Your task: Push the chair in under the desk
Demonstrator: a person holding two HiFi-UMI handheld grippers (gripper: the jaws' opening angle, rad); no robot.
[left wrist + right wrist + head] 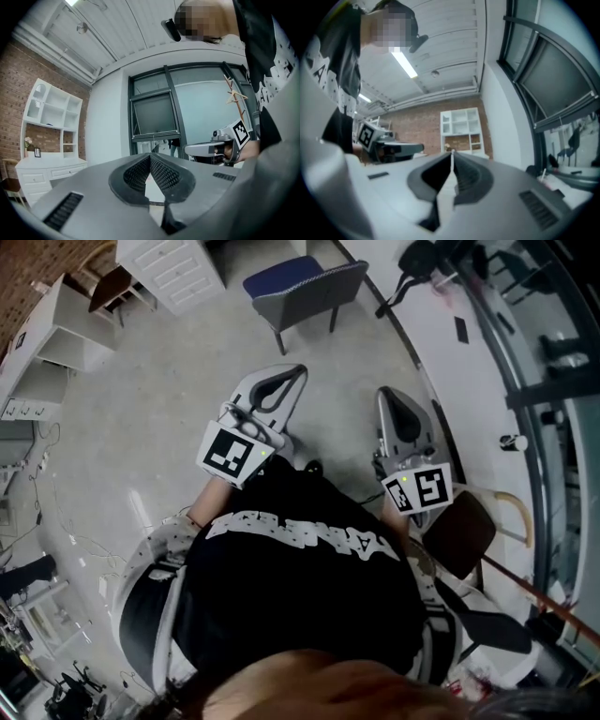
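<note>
The chair [309,292] is standing upright on the pale floor [169,399] just to the right of the white drawer unit [173,270], with a narrow strip of floor showing between the two. It is showing a blue padded seat, a grey backrest (the side turned toward the person) and thin dark legs.

From the drawer unit toward the person, bare floor is lying open. Further right of the drawer unit, past the chair, the dark curved edge of a white counter [450,362] is closing in that side. On the drawer unit's left, a small brown wooden seat [112,287] is standing close by.

Both grippers are hanging well apart from the drawer unit, near the person's chest. The left gripper [296,371] is pointing toward the chair with its jaws clenched together on nothing, and the right gripper [384,393] is likewise pressed closed and empty, as each gripper view is showing.
</note>
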